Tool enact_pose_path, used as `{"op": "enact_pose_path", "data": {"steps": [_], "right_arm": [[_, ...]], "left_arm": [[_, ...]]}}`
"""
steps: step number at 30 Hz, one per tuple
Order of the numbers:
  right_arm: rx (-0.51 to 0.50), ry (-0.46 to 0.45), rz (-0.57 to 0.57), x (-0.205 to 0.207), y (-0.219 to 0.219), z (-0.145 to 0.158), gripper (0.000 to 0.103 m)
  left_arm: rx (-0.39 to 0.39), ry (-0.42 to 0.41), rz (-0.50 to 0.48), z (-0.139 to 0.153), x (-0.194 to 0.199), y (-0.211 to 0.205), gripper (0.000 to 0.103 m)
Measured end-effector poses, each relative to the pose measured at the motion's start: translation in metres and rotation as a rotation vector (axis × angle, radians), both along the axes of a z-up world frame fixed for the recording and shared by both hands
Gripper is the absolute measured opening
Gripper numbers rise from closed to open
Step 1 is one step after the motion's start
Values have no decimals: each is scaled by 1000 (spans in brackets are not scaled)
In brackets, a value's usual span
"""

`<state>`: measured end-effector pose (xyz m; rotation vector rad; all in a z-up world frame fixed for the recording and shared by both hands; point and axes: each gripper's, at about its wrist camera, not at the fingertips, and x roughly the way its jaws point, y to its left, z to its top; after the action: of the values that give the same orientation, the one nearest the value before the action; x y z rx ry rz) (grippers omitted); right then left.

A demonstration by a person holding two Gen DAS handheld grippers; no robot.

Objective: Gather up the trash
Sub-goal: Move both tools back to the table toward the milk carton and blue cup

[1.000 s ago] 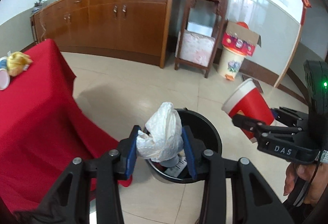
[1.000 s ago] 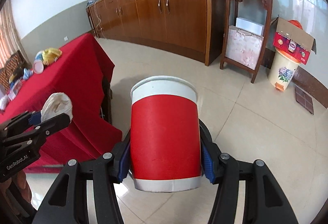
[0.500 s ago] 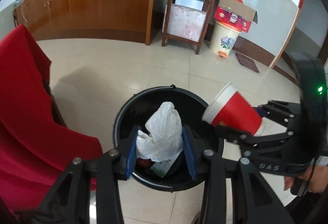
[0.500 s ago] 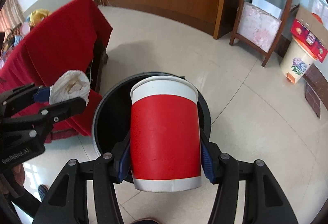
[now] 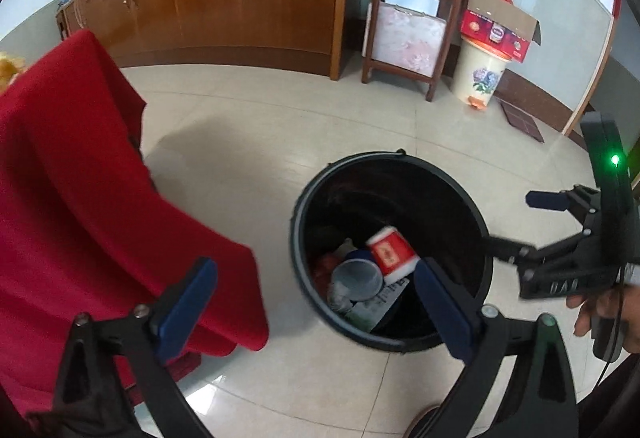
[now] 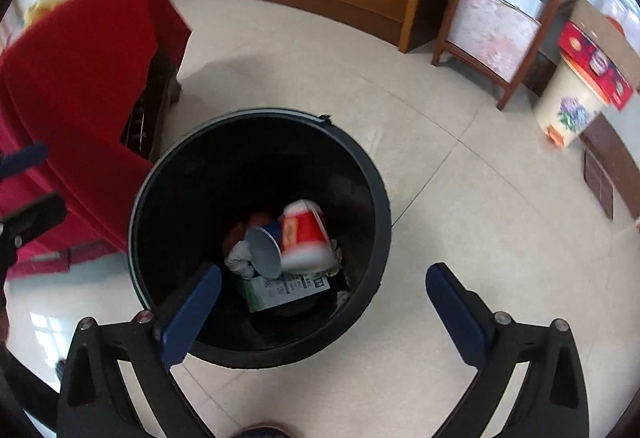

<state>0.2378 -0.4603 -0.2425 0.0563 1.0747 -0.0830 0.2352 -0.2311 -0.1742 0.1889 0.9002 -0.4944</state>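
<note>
Since both the left hand-held gripper (image 5: 316, 298) and the right hand-held gripper (image 6: 324, 302) gape wide and empty over the black bin (image 6: 376, 173), this load looks delivered. A red cup (image 6: 306, 242) lies inside on a grey cup (image 6: 264, 252) and paper; a yellow scrap (image 5: 8, 67) at nine o'clock on the red-draped desk (image 5: 72, 173) may remain.

The right gripper (image 6: 320, 302) hangs above a black bin (image 6: 376, 173) on the tiled floor (image 6: 460, 205), its blue-padded jaws spread wide with nothing between them. Inside the bin lies a red paper cup (image 6: 306, 238) on its side (blurred), touching a grey cup (image 6: 264, 252), crumpled white paper (image 6: 240, 262) and a printed carton (image 6: 280, 290). A red tablecloth (image 6: 80, 77) drapes just left of the bin.
</note>
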Motion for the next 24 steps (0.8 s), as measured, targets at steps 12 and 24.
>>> {"op": "enact_pose_path", "data": {"steps": [12,24], "right_arm": [[28,-159,-34,-35,49,72,103],[89,-339,75,-38,151,159,103]], "left_arm": [[-27,-100,105,42,-40,60,103],[-77,-212,284,99,-54,140,103]]}}
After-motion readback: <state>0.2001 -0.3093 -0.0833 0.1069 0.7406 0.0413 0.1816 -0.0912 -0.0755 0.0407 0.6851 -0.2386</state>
